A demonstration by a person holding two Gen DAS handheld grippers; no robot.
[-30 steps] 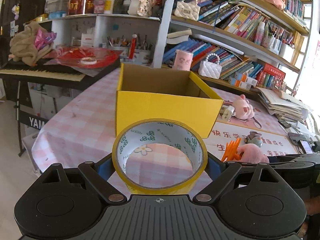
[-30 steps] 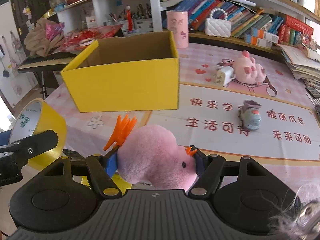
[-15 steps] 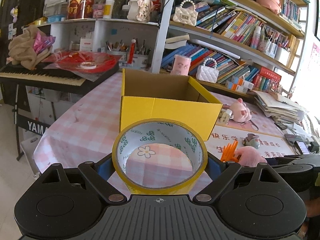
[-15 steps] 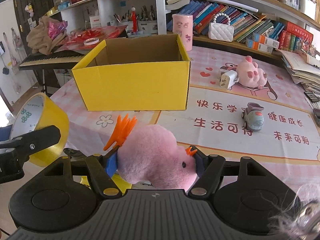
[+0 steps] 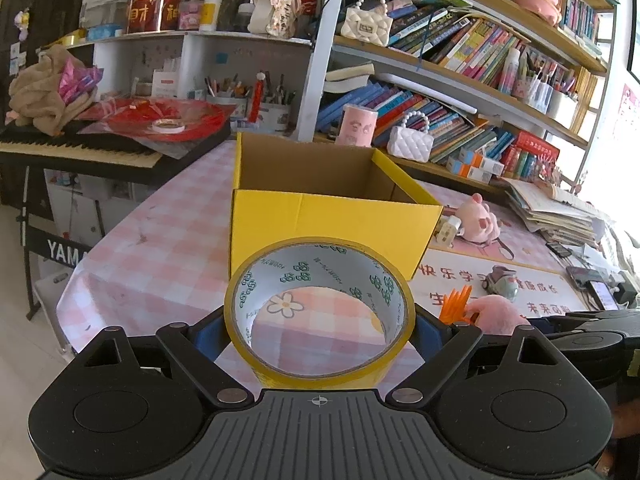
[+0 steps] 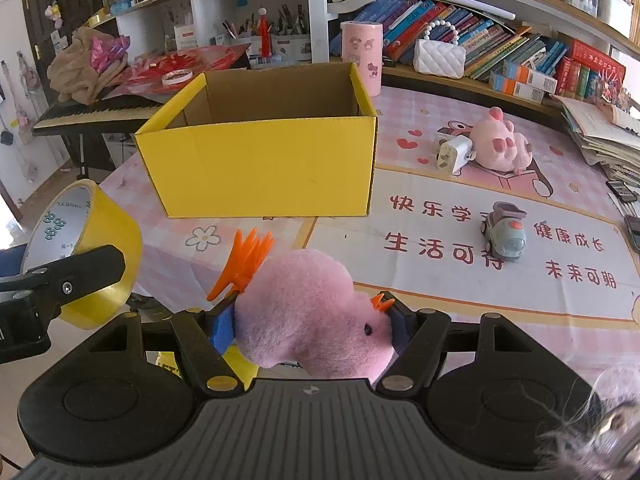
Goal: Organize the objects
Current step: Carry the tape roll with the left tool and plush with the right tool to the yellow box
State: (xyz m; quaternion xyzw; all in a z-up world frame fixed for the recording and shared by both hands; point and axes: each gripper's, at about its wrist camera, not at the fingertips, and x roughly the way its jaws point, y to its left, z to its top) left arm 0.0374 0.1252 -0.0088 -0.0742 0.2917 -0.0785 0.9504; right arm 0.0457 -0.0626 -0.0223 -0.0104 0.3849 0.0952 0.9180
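Note:
My left gripper [image 5: 319,330] is shut on a yellow tape roll [image 5: 320,354], held above the table's near edge in front of the open yellow cardboard box [image 5: 328,224]. The roll also shows at the left of the right wrist view [image 6: 96,240]. My right gripper [image 6: 308,320] is shut on a pink plush bird [image 6: 308,320] with orange crest, held above the table, near side of the box [image 6: 264,168]. The bird shows at the right of the left wrist view [image 5: 496,312]. The box interior looks empty.
On the pink checked table [image 6: 440,152] lie a pink plush pig [image 6: 500,144], a white charger plug [image 6: 454,152] and a small toy car [image 6: 504,236]. A pink cup [image 6: 362,56], bookshelves and a keyboard piano [image 5: 80,156] stand behind.
Both grippers have risen and drawn back a little from the box, so more of its inside shows. Each keeps its hold.

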